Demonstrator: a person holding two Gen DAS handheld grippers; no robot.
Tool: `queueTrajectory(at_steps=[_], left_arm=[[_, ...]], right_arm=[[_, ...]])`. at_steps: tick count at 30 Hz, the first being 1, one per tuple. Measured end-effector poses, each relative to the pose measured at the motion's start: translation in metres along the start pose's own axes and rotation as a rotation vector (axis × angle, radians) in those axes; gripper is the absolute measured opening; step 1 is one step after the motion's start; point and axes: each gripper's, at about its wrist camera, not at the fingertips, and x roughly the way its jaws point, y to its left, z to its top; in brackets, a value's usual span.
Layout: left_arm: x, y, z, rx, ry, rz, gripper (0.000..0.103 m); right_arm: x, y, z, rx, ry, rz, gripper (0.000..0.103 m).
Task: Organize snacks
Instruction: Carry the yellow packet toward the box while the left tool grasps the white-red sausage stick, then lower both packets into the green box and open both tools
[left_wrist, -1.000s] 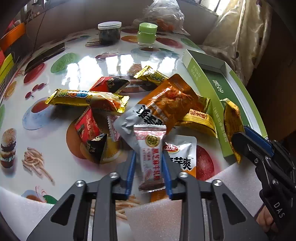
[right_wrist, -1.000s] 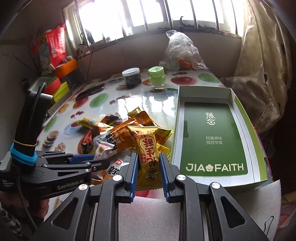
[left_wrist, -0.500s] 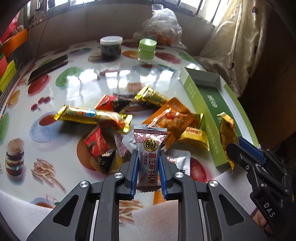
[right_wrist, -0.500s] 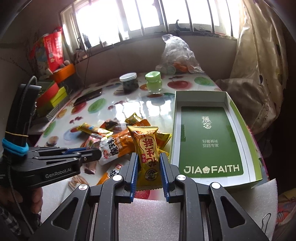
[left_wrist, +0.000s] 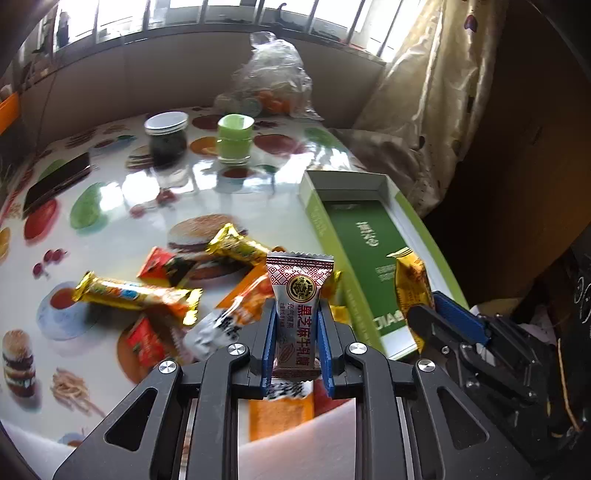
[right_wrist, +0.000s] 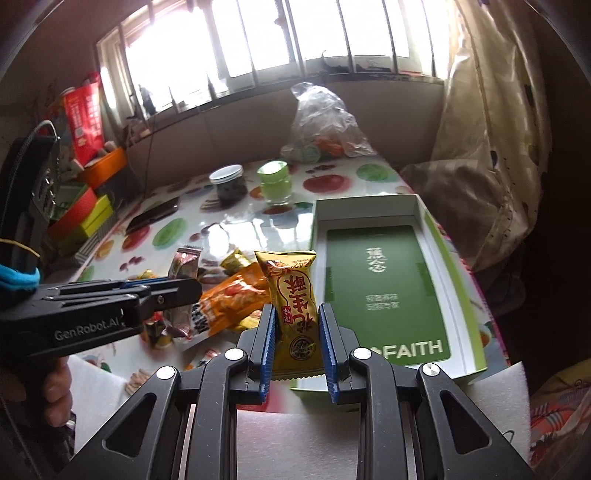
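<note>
My left gripper (left_wrist: 297, 314) is shut on a white and red candy packet (left_wrist: 297, 291), held above the snack pile (left_wrist: 207, 291) on the table. My right gripper (right_wrist: 297, 317) is shut on a yellow peanut candy packet (right_wrist: 293, 295), held near the front left edge of the open green box (right_wrist: 384, 280). The right gripper and its yellow packet (left_wrist: 410, 284) show at the right of the left wrist view, over the box's (left_wrist: 365, 240) near end. The left gripper (right_wrist: 177, 291) with its packet (right_wrist: 184, 262) shows at the left of the right wrist view.
A dark jar (left_wrist: 166, 138), a green-lidded jar (left_wrist: 234, 138) and a plastic bag (left_wrist: 273, 85) stand at the table's far side. A dark phone (left_wrist: 55, 182) lies at the left. White foam (right_wrist: 295, 443) lies at the near edge. A curtain (right_wrist: 487, 147) hangs right.
My left gripper closed on the white and red packet and lifted it off the pile, swinging toward the box. My right gripper rose with the yellow packet.
</note>
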Motion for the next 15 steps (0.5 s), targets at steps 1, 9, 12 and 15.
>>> queueTrajectory(at_steps=[1, 9, 12, 15], left_arm=[[0.001, -0.003, 0.002, 0.003, 0.001, -0.004, 0.021], [0.015, -0.025, 0.016, 0.048, 0.014, -0.037, 0.021], [0.024, -0.033, 0.020, 0.046, 0.027, -0.059, 0.021], [0.034, -0.042, 0.024, 0.059, 0.040, -0.074, 0.021]], right_arm=[[0.000, -0.002, 0.000, 0.004, -0.001, -0.004, 0.022], [0.003, -0.024, 0.003, 0.035, 0.001, -0.070, 0.022], [0.008, -0.034, 0.003, 0.046, 0.013, -0.108, 0.022], [0.014, -0.044, 0.002, 0.065, 0.028, -0.129, 0.022]])
